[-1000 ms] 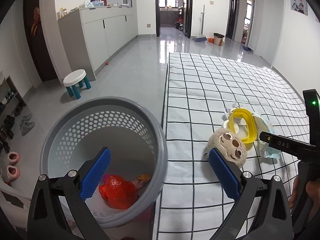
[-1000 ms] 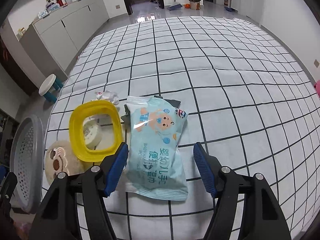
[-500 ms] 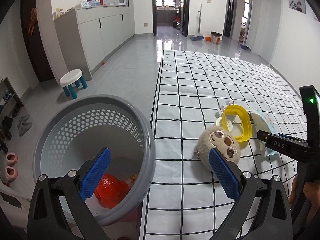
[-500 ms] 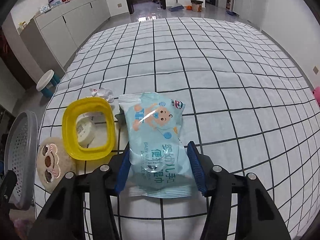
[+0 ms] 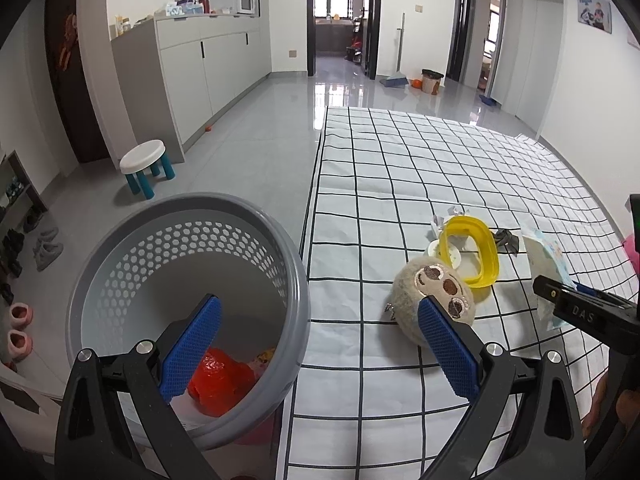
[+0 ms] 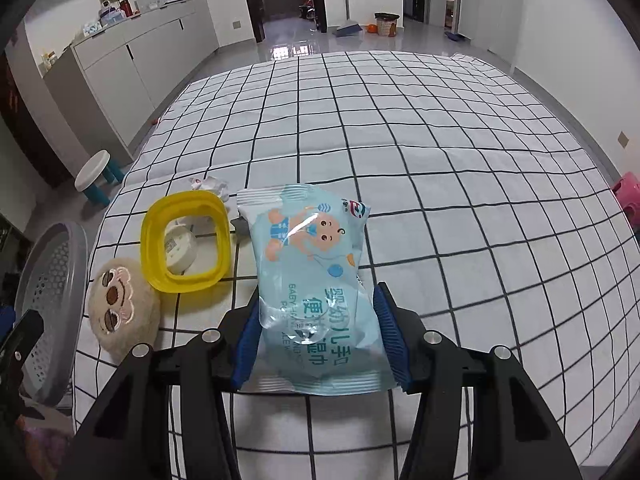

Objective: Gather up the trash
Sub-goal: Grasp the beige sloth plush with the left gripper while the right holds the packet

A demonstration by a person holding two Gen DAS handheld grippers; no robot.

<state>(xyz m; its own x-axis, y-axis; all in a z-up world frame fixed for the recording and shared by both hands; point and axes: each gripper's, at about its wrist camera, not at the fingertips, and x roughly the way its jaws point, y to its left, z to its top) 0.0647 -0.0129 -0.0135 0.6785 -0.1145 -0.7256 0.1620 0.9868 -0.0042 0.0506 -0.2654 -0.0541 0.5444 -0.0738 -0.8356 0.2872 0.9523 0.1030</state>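
A light-blue wipes pack (image 6: 316,280) with a baby cartoon sits between the pads of my right gripper (image 6: 316,336), which is shut on its near half and holds it just above the checked sheet (image 6: 440,160). My left gripper (image 5: 318,304) stands open and holds nothing, its left finger over the grey perforated basket (image 5: 188,208) and its right finger in front of a beige plush toy (image 5: 424,292). Red crumpled trash (image 5: 220,380) lies in the basket. A yellow plastic ring (image 6: 184,240), a white round lid (image 6: 180,248), crumpled paper (image 6: 212,186) and a dark scrap (image 5: 508,238) lie on the sheet.
The basket stands at the sheet's left edge, over the floor. A white stool with blue legs (image 5: 146,160) and grey cabinets (image 5: 208,60) stand further left. Shoes (image 5: 44,248) line the left wall. A pink stool (image 6: 630,196) is at the right edge.
My right gripper's jaws closed on the wipes pack and lifted its near end off the sheet. The left gripper stayed put and open.
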